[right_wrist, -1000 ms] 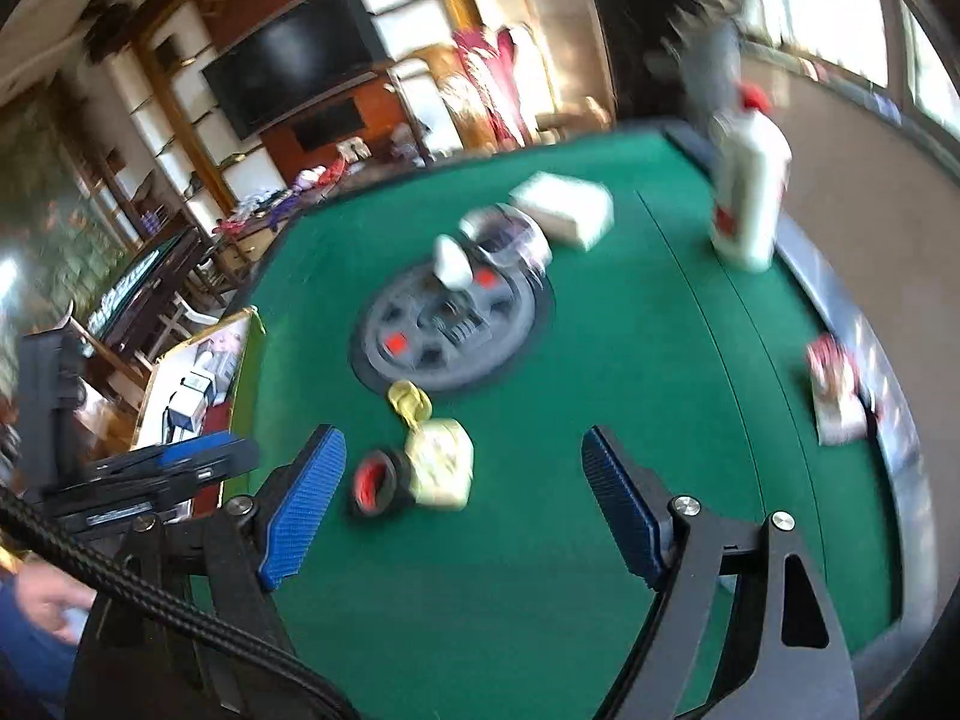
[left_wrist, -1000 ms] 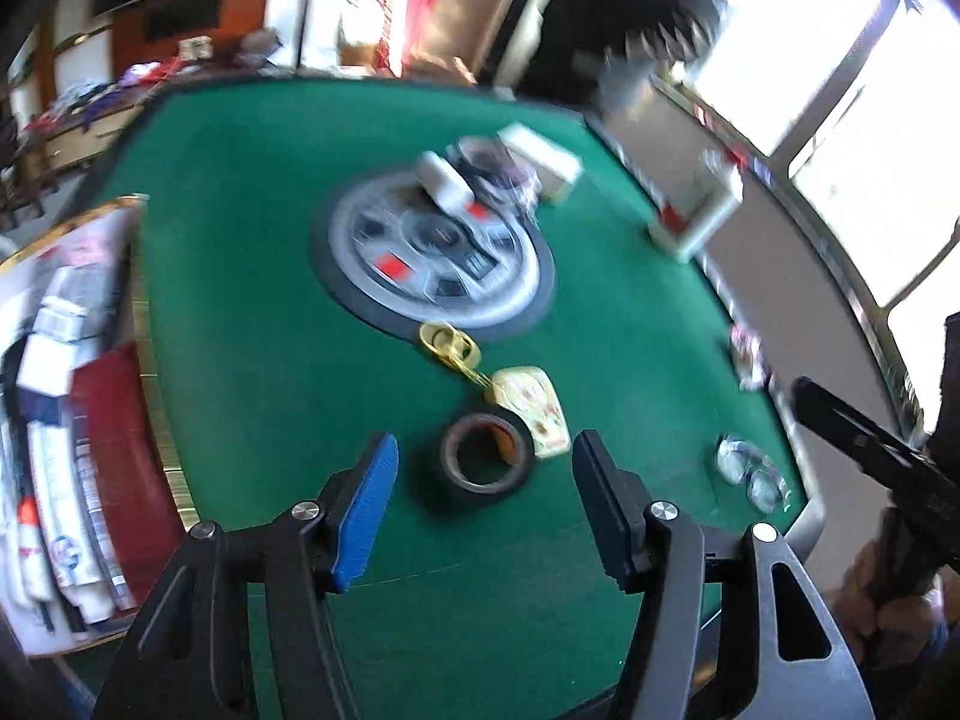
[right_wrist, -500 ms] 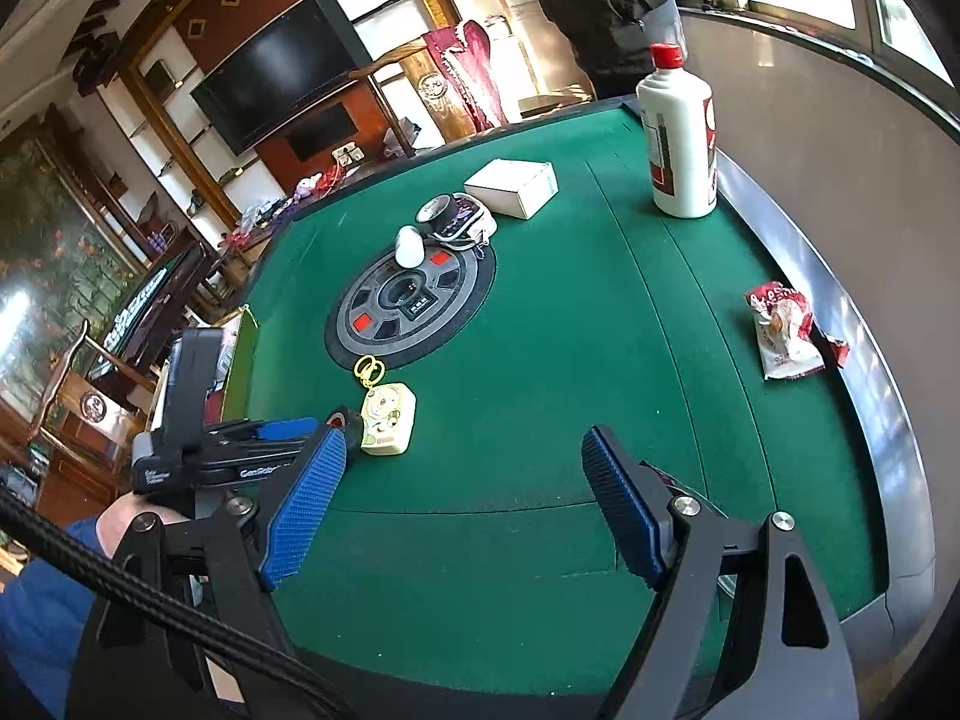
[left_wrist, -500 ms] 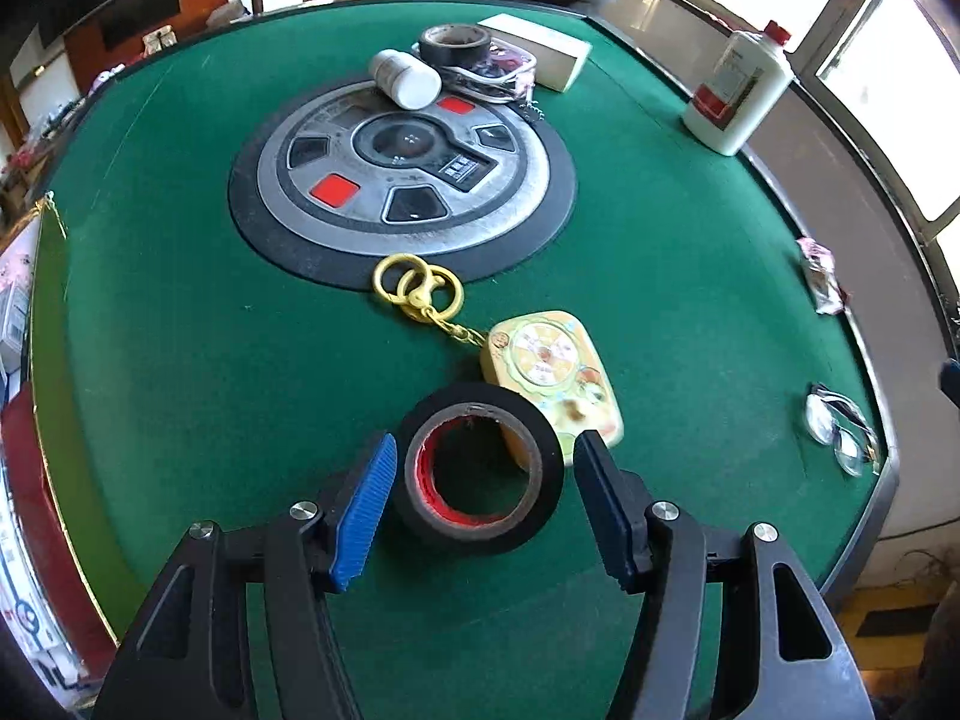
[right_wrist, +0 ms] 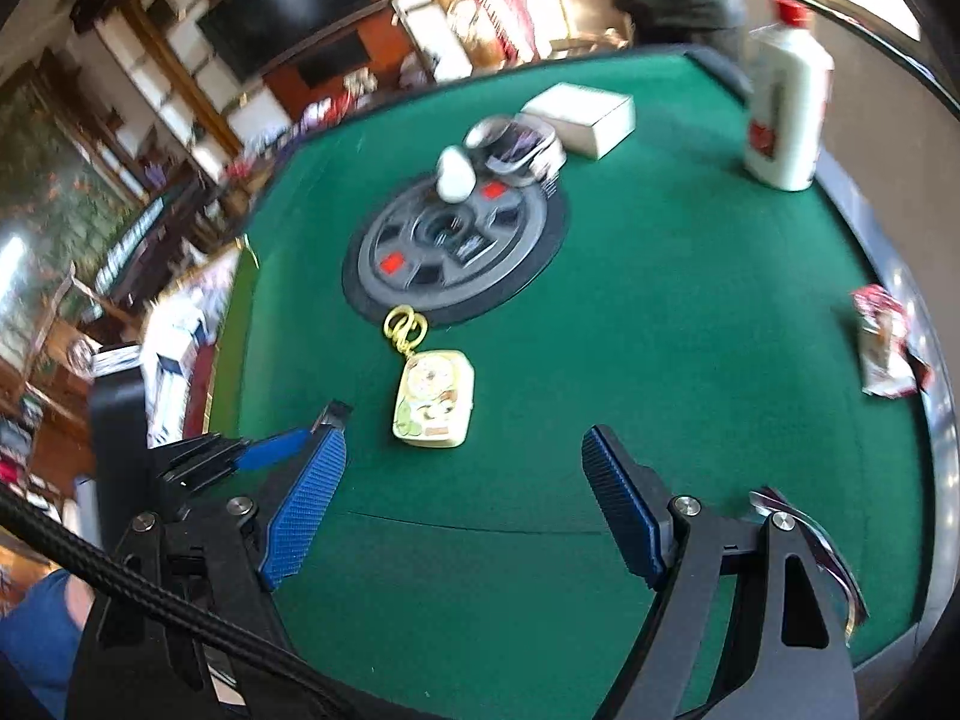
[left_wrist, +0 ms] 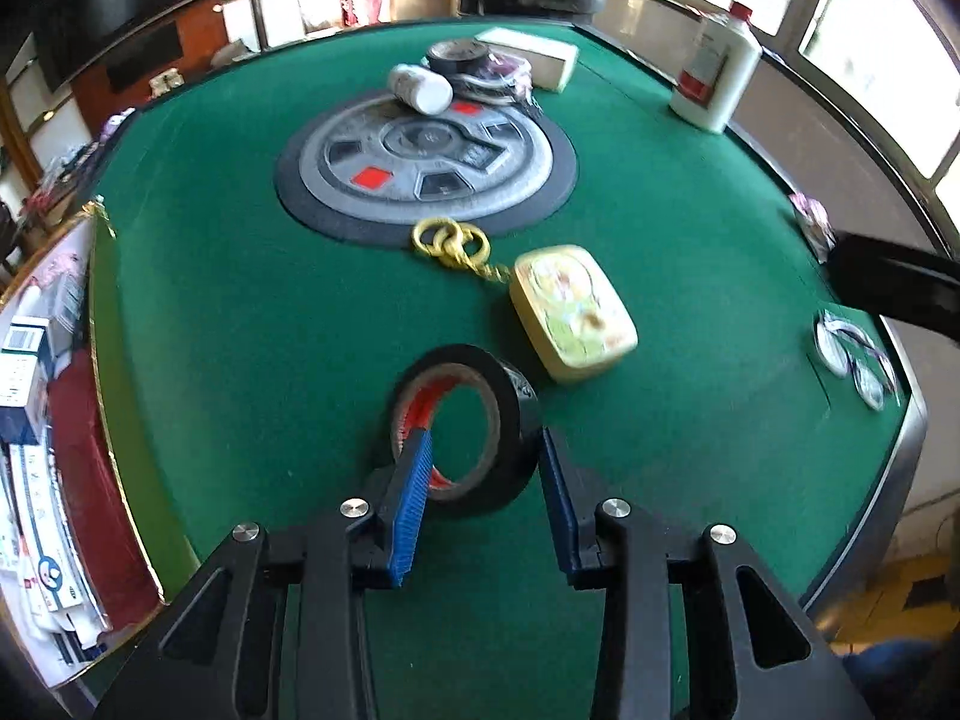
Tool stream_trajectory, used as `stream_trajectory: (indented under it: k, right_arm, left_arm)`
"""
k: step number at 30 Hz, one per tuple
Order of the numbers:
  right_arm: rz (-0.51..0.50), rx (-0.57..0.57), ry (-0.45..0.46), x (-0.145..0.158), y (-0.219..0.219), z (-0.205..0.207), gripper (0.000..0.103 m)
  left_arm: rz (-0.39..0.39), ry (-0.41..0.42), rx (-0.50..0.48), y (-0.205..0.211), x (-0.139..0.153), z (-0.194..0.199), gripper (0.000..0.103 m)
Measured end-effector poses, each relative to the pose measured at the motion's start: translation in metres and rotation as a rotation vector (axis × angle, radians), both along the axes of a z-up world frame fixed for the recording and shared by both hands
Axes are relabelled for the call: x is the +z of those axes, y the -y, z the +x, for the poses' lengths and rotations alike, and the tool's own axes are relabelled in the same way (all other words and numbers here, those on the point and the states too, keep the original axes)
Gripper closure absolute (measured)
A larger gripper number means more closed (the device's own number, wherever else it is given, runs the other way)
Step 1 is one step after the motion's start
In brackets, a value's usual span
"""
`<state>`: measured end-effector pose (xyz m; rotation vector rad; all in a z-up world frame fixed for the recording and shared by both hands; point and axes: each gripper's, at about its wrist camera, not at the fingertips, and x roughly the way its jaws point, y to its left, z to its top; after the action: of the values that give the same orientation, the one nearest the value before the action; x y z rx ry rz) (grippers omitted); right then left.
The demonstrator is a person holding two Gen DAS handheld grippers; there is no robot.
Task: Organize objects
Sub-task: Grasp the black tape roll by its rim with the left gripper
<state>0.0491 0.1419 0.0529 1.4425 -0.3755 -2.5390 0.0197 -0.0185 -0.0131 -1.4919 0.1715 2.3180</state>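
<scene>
Left gripper [left_wrist: 483, 468] lowered onto black tape roll [left_wrist: 465, 429], lower centre of frame on green desk [left_wrist: 240, 330]; jaws just closing, one inside the core, pinching the wall. Right gripper [right_wrist: 462, 498] spread, empty. Lift likely next.

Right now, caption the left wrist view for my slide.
Left tongs closing on a black tape roll beside a keychain tin.

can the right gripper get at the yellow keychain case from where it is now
Probably yes. The right gripper is open and empty, and the yellow keychain case lies just beyond its fingertips on bare green felt. The left gripper, just closing around the black tape roll alongside, is the only thing crowding it.
</scene>
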Motion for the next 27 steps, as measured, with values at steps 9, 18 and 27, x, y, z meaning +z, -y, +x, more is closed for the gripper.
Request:
stream_trajectory:
  k: [9, 18, 27]
  right_arm:
    - [0.084, 0.004, 0.116, -0.027, 0.037, -0.045, 0.021]
    - [0.039, -0.059, 0.112, -0.02, 0.02, -0.038, 0.022]
    - [0.066, -0.04, 0.16, -0.035, 0.033, -0.044, 0.022]
  left_arm:
    - [0.072, 0.045, -0.05, -0.001, -0.006, -0.023, 0.051]
    - [-0.046, 0.005, -0.125, -0.016, -0.023, -0.022, 0.079]
    - [0.022, 0.068, -0.026, 0.024, -0.024, -0.001, 0.091]
